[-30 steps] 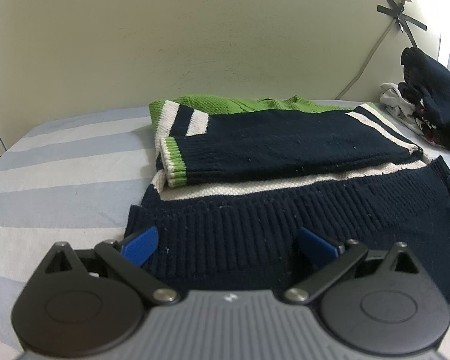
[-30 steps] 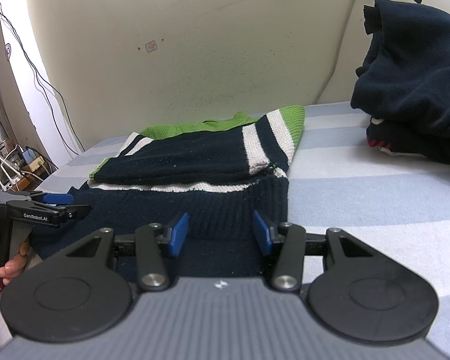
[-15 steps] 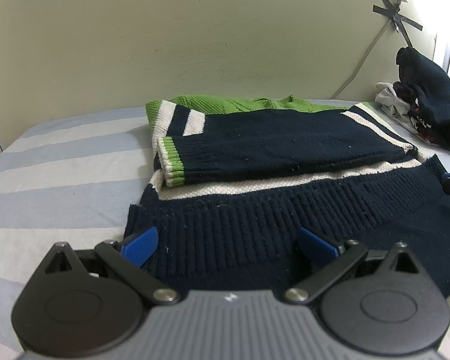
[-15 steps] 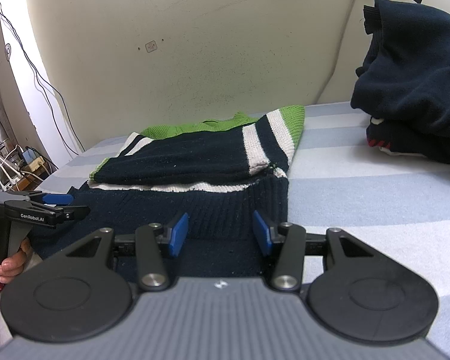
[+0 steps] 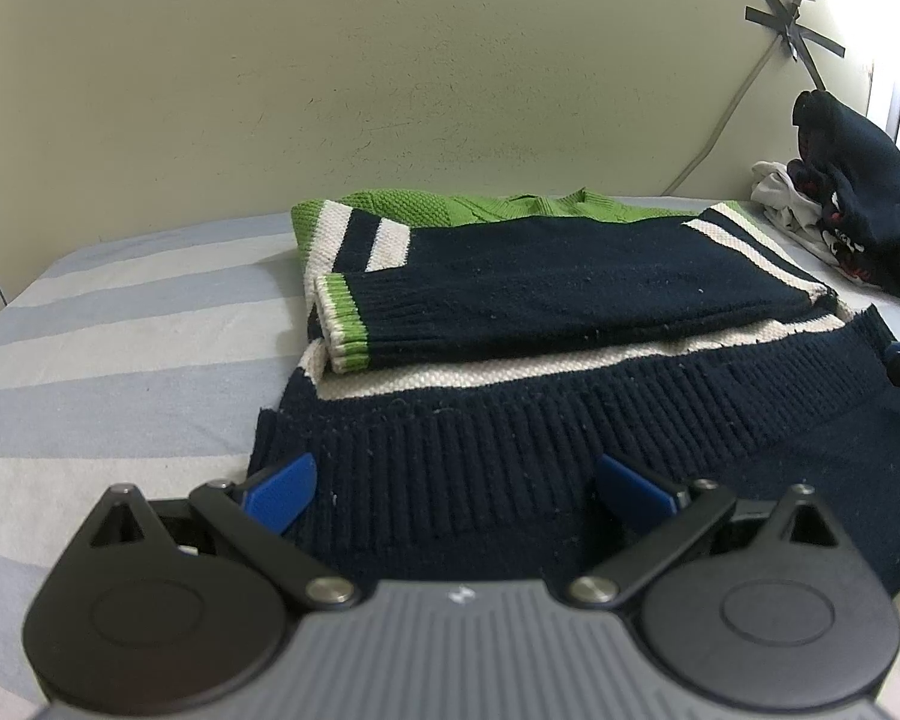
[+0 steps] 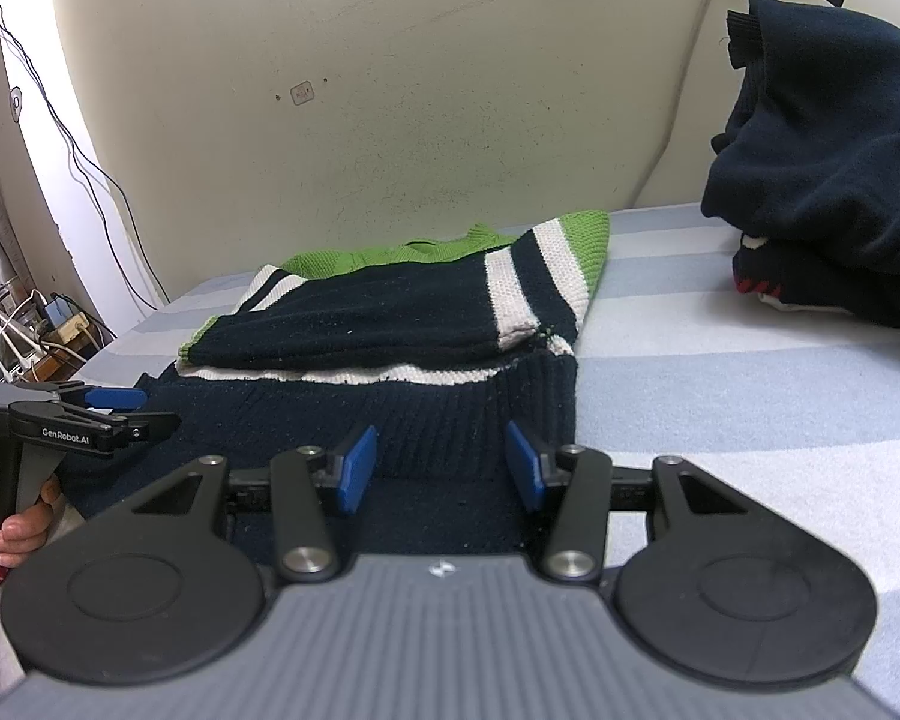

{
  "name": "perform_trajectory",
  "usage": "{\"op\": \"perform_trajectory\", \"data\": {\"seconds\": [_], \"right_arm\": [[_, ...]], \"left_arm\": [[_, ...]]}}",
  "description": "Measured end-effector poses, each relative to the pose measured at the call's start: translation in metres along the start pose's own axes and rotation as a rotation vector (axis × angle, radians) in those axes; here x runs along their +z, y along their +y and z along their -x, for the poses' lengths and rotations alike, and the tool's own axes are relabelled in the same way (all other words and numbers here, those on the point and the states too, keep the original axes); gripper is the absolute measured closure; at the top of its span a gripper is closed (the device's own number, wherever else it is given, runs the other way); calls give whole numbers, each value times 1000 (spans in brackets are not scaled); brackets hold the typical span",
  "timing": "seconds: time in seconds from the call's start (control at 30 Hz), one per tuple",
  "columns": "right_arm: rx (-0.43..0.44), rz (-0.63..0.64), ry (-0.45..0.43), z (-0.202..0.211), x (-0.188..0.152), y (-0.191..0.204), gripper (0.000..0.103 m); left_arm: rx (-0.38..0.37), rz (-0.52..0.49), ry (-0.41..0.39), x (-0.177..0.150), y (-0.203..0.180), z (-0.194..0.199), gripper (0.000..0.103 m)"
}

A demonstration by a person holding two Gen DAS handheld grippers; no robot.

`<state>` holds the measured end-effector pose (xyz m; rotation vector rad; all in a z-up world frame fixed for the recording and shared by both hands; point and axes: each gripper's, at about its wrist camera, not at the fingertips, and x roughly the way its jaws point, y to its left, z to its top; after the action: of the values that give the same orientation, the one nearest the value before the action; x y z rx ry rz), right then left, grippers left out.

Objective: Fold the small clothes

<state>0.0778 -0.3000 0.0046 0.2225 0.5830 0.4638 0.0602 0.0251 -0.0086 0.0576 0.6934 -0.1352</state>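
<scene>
- Two grippers sit at the near hem of the knit sweater (image 5: pixel 570 300), which lies flat on the striped bedsheet (image 5: pixel 120 324) with both sleeves folded across the chest.
- Your left gripper (image 5: pixel 459 483) is spread wide, its blue pads straddling the ribbed hem (image 5: pixel 510 450) near the left corner, gripping nothing; that stance suits pinching the hem.
- Your right gripper (image 6: pixel 441 465) is likewise released, fingers either side of the hem by its right corner.
- Whether either pad actually touches the knit is hard to tell from this low angle.
- Matching corner positions suggest you mean to lift the hem and fold it toward the green collar (image 5: pixel 546 204).
- The dark clothes pile (image 6: pixel 822 168) sits well apart, far right.
</scene>
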Motion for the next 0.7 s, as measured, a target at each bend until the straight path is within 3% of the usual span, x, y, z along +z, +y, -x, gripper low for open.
{"op": "perform_trajectory", "data": {"seconds": [0.7], "right_arm": [[-1,0,-2,0,0,0,52]], "left_arm": [[6,-14,-2,1,-2,1,0]]}}
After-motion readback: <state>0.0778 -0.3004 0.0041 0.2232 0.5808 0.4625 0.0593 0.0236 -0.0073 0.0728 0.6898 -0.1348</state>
